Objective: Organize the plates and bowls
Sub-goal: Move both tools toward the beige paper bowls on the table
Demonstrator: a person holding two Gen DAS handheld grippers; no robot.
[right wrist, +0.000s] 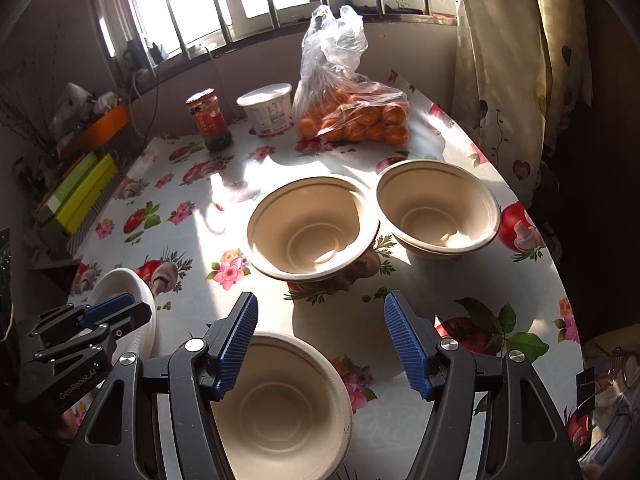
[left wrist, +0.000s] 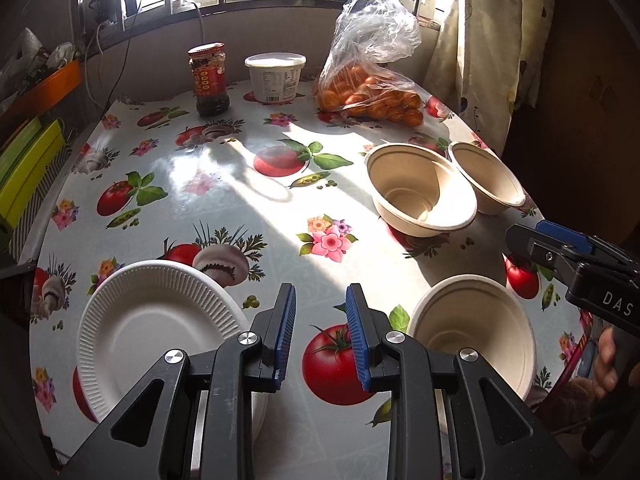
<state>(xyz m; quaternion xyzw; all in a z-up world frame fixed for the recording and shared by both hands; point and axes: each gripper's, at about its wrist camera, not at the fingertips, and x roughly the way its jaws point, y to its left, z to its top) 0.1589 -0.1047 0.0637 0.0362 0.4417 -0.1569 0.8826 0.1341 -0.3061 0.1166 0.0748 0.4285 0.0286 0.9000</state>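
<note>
Table (left wrist: 224, 184) w/ glossy oilcloth printed in tomatoes, mushrooms & flowers fills most of both views, sunlit across the middle, window bars along the top edge. Left gripper (left wrist: 320, 336), bottom centre of left wrist view, hangs over a printed tomato; jaws a little apart, nothing between the blue pads. Right gripper (right wrist: 320, 344), bottom centre of right wrist view, has jaws wide apart, nothing clamped; near bowl (right wrist: 280, 404) sits below & between them, partly behind the left finger, no pad visibly touching it. Clear bag of oranges (left wrist: 372, 84) stands upper right of centre in left view, at the table's far end. White paper plate (left wrist: 160, 332), ribbed rim, lies lower left in left view, just left of the left gripper & partly hidden by it; in right view it's at far left edge behind the other gripper. Three beige bowls, all upright, empty: the near one lower right in left view, then middle bowl (right wrist: 312, 232) & right bowl (right wrist: 438, 208) side by side mid-frame in right view, rims touching or nearly so. White lidded tub (left wrist: 276, 76) & red-label jar (left wrist: 210, 80) stand at top centre, left of the bag, near each other.
</note>
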